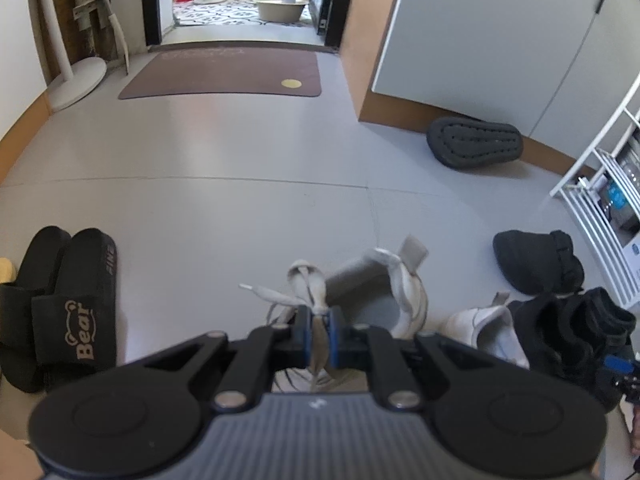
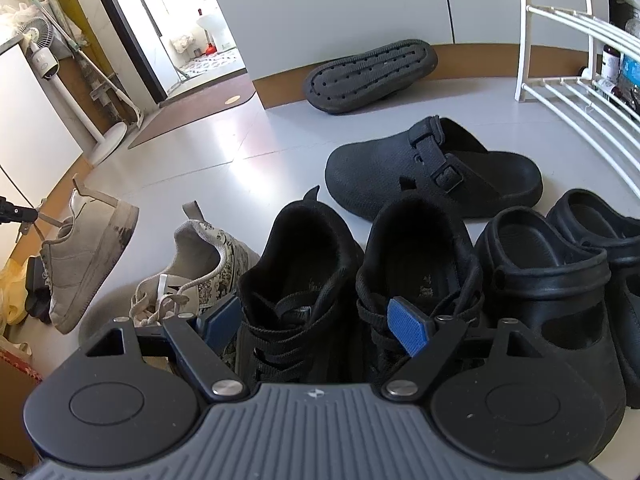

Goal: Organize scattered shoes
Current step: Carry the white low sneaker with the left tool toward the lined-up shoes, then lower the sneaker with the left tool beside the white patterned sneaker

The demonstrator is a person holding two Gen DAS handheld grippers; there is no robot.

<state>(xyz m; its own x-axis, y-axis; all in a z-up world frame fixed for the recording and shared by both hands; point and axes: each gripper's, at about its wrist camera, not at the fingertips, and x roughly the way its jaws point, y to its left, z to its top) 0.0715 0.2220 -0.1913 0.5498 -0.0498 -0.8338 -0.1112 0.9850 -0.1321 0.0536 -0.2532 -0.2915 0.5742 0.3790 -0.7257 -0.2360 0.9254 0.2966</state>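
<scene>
The grey sneaker hangs from the left gripper, whose blue pads are clenched on its tongue or lace; which of the two the cloth between them is cannot be made out, since the gripper's own body hides the front of the shoe in the left wrist view. The right wrist view shows what that one does not: the same shoe seen from the side, tilted with its heel up and its toe low, its dirty sole turned outward, though only the tip of the left gripper shows at the frame's left edge. The right gripper stands released, jaws wide, above the pair of black lace-up sneakers; whether its pads touch them is hard to judge. Just beside that pair lies a second pale sneaker with a patterned heel, its toe hidden behind the gripper. Right of the pair sit black clogs, cut off by the frame edge, and behind them a black buckled clog. A dark slipper leans sole-out against the cabinet base. Only the left view shows the black "Bear" slides on the floor and the brown mat; the white wire rack is partly cropped in both.
</scene>
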